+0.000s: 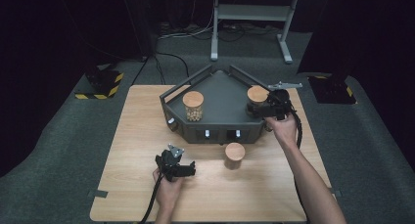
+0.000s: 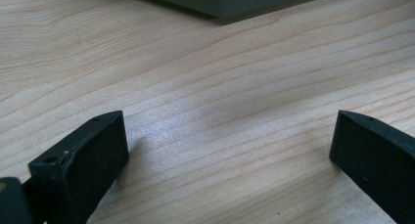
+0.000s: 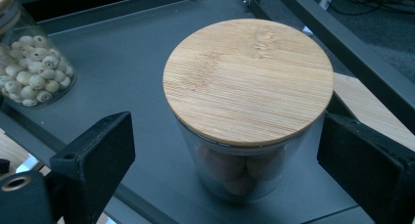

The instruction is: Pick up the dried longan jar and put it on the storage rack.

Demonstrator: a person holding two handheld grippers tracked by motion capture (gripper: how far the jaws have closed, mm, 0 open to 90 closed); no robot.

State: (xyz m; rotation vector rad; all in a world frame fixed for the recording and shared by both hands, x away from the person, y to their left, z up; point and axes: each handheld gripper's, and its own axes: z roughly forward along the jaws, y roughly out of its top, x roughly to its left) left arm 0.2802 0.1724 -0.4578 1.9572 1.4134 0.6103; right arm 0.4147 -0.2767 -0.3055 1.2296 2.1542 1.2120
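While we look down from the high view, we list: a wooden surface [image 1: 132,136]; a dark grey tray [image 1: 222,106] at its far side; a jar of pale beads [image 1: 193,105] standing at the tray's left; a jar of brown balls [image 1: 257,99] at the tray's right, bamboo lid on; a third lidded jar [image 1: 234,155] upright on the surface just in front of the tray. Our right gripper [image 1: 262,109] reaches in at the brown-ball jar; our left gripper [image 1: 188,170] rests low over the surface, well apart from every jar.

Left gripper view, item by item: our fingers [image 2: 88,158] spread wide with bare wood grain between them; an edge of the tray [image 2: 230,1] at the top.

Right gripper view: the jar of brown balls [image 3: 247,82] upright on the tray floor [image 3: 127,53], standing between our fingers [image 3: 98,155]. Each finger stands clear of the glass, a gap showing on both sides, so nothing is pinched. The bead jar [image 3: 34,72] stands at upper left, apart.
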